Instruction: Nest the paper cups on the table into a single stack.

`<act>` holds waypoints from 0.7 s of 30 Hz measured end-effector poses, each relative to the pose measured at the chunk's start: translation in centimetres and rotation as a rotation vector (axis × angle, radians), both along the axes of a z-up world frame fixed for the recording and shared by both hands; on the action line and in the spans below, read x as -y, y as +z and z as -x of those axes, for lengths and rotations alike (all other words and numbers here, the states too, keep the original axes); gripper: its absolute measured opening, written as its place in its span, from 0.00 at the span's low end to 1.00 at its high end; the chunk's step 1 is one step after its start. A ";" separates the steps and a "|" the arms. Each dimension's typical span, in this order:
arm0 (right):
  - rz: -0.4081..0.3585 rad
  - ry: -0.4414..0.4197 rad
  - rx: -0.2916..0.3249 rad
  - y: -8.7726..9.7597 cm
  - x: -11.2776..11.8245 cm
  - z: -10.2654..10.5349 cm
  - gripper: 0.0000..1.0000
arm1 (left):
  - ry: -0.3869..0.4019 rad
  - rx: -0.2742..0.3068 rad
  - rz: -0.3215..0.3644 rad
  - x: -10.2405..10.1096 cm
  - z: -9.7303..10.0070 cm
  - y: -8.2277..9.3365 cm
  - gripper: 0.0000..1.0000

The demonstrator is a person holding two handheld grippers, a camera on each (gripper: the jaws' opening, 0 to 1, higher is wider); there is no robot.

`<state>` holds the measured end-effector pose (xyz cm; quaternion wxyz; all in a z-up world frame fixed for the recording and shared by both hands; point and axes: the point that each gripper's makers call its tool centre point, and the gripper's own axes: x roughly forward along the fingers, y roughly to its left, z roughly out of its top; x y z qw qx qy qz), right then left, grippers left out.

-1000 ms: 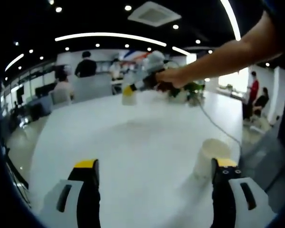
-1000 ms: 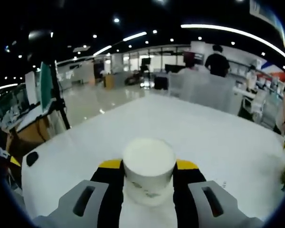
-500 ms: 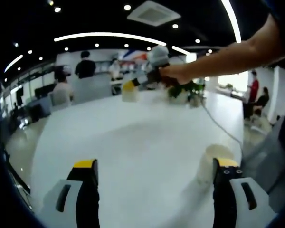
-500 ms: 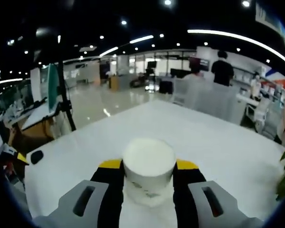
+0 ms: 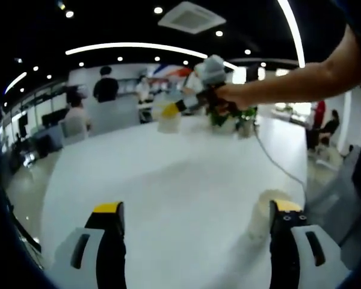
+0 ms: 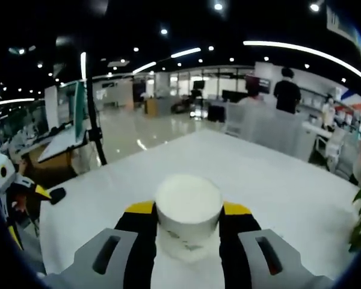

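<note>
Cup (image 6: 188, 211) stays pinched in the right tool (image 6: 188, 224), now swinging; left tool (image 5: 195, 220) waits spread beside another paper cup (image 5: 265, 212) on the surface (image 5: 168, 180).

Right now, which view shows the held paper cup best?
The right gripper view: the held paper cup sits large between its jaws. The left gripper view shows it small and far away, held above the white table.

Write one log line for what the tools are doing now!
right tool: shut on paper cup, lifted | left tool: open, empty | second cup: on table
</note>
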<state>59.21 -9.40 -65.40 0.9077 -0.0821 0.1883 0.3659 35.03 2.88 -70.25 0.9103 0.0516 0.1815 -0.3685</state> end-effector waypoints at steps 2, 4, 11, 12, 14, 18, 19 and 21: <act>-0.002 0.006 0.003 0.2 0.0 0.5 0.37 | 0.001 0.005 0.009 0.2 0.0 0.3 0.98; 0.000 0.012 0.008 0.5 0.0 1.0 0.37 | 0.001 0.008 0.013 0.3 -0.1 0.4 0.98; 0.029 0.014 0.020 0.8 0.5 2.7 0.37 | -0.032 0.014 0.011 0.9 0.4 0.6 0.98; 0.073 0.102 0.024 0.6 0.2 3.9 0.37 | -0.035 0.017 0.010 0.9 0.4 0.7 0.98; 0.053 0.061 0.026 0.7 0.4 3.9 0.37 | -0.032 0.021 0.012 0.8 0.3 1.1 0.98; 0.047 0.063 0.009 0.8 0.5 4.7 0.36 | -0.012 0.025 0.037 0.6 0.1 1.8 0.98; 0.046 0.060 0.006 0.8 0.6 4.8 0.36 | -0.008 0.029 0.040 0.6 0.1 1.9 0.98; 0.042 0.060 -0.002 1.0 0.7 5.2 0.36 | -0.012 0.036 0.037 0.9 0.3 2.2 0.98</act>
